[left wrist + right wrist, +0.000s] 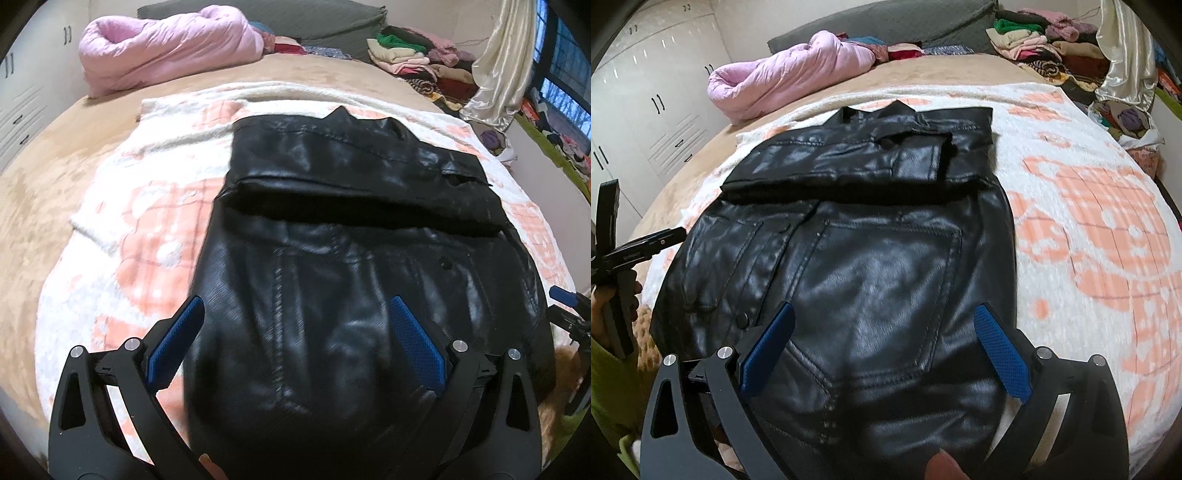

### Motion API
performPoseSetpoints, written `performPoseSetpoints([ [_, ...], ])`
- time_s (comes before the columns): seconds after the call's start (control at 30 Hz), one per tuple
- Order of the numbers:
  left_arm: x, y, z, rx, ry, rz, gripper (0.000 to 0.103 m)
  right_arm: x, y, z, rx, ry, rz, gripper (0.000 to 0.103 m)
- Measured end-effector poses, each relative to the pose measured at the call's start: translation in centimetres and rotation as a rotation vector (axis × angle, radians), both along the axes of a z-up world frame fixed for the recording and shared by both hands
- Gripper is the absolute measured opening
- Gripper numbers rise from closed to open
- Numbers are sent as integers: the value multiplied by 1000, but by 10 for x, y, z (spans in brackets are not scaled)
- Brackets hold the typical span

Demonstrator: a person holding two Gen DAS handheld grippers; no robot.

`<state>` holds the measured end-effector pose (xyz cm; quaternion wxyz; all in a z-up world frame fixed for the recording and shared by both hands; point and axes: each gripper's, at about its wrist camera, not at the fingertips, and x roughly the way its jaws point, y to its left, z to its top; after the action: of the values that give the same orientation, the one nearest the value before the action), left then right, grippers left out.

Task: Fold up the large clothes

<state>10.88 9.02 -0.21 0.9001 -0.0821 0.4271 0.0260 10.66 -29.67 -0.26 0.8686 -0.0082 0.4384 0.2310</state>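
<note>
I have the black leather jacket point(351, 258) lying flat on the white and peach blanket point(129, 229), which is spread over the bed point(44, 177). The blanket gives the jacket a smooth place to lie, so I think it was put there for folding.

The jacket's long side runs away from me. Its collar point(341, 112) points to the far end of the bed, toward the pink quilt point(166, 48), and its bottom edge is closest to me. A sleeve point(842, 158) is already folded sideways across the upper part, so the jacket looks like a tidy long shape now.

My left tool point(295, 343) is wide apart and holds nothing. It hangs over the left part of the near end. My right tool point(882, 350) is also wide apart and empty, over the right part of the near end. I think they sit side by side like this so each one can pinch a bottom corner. Then I could lift the near end and lay it up toward the collar.

Piles of other clothes point(417, 59) wait far off by the curtain point(498, 74).
</note>
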Motion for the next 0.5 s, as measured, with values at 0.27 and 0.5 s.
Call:
performPoseSetpoints([
  [0.27,-23,31,-17,-35,52,55,93,-9,-17,-5,0,34,-39,97],
  [0.5,-43,48,-28,-88,75,77,93,-20,-28,-11,-16,65,-52,97],
])
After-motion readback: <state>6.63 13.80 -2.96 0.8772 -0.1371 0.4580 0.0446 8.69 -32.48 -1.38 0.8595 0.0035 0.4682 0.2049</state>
